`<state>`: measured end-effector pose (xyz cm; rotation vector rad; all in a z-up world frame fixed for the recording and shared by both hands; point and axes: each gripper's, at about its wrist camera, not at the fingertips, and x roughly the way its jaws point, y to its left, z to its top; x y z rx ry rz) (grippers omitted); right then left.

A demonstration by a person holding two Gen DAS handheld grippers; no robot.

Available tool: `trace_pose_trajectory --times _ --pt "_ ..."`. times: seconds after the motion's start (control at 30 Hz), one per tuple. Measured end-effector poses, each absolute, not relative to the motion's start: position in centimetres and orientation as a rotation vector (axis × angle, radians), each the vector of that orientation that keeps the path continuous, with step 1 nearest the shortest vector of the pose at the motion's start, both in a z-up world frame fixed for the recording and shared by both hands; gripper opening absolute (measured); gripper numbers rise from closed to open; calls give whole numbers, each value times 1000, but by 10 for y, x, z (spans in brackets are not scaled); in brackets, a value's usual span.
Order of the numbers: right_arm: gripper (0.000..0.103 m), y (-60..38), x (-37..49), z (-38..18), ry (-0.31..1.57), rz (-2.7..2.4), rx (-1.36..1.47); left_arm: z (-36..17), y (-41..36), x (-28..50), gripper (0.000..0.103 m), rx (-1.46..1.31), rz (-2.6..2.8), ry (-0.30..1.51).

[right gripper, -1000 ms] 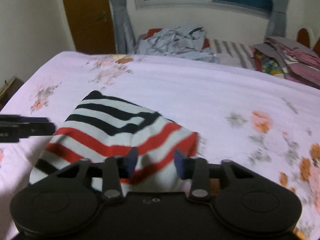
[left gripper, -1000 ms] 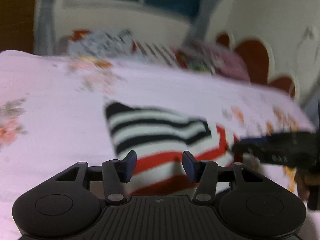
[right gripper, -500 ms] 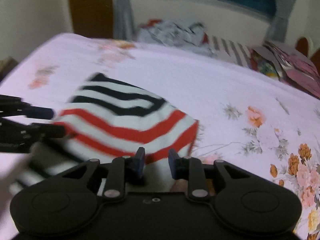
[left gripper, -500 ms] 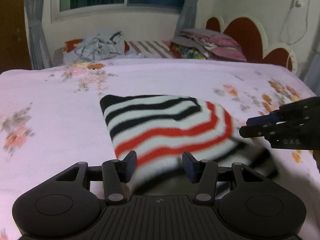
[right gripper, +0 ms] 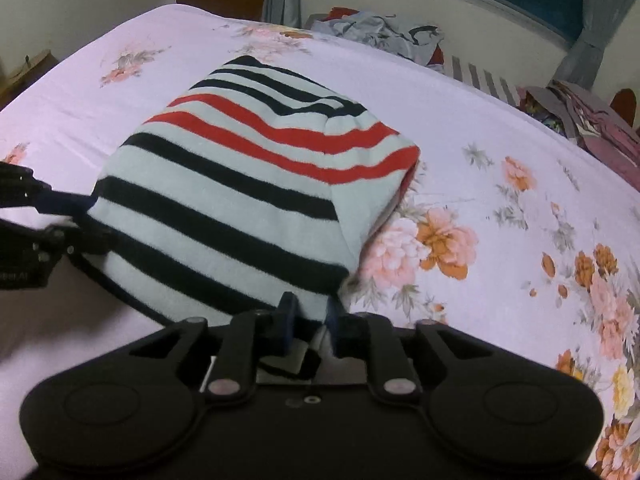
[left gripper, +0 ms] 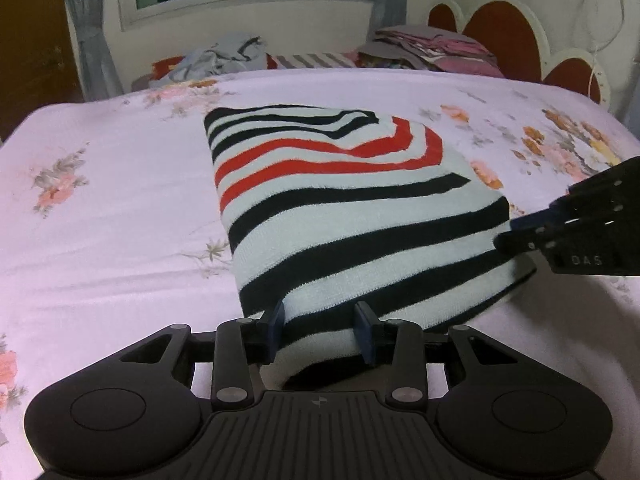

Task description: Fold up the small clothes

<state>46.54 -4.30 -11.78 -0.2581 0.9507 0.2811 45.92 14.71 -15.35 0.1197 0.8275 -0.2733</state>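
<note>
striped garment (left gripper: 340,208) – near edge in both grippers | left gripper (left gripper: 320,332) closing on it | right gripper (right gripper: 308,320) closing on it

1. Left gripper (left gripper: 320,330) — pitched downward, both fingers extending forward. Jaws are closing, with the near edge of the striped garment (left gripper: 340,216) between the pads.
2. Right gripper (right gripper: 308,320) — pitched downward. Jaws stand narrower than the left pair and are closing, with the garment's near corner between the pads.
3. In the left wrist view, the right gripper enters from the right edge, fingertips at the garment's side.
4. In the right wrist view, the left gripper enters from the left edge, likewise at the garment's edge.
</note>
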Motion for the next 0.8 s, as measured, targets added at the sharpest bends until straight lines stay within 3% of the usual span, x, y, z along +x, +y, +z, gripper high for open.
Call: trace_pose_trajectory --times 0.2,0.27,0.33,0.4,0.43,0.47,0.5,0.53,0.8 --pt "18 -60 431 -97 896 261 -172 -135 144 432 38 130 -225 795" --pt "22 -68 417 -88 870 260 -157 -128 142 422 38 133 -215 784" --pt "33 -74 404 -78 839 241 -147 -121 138 409 38 142 -191 758" --pt "70 -81 387 -69 790 213 -137 -115 135 397 39 133 -173 743" --pt "74 -83 381 -66 772 209 -137 -111 133 390 45 129 -164 733" --pt "82 -86 373 -63 758 181 -140 -108 131 383 78 127 -150 719" --pt "96 -89 367 -61 745 144 -138 -103 129 372 102 129 -118 684" --pt "103 -93 357 -57 723 114 -129 -97 127 361 103 135 -98 636" --pt "103 -110 283 -30 701 67 -46 -57 121 286 103 108 -89 603"
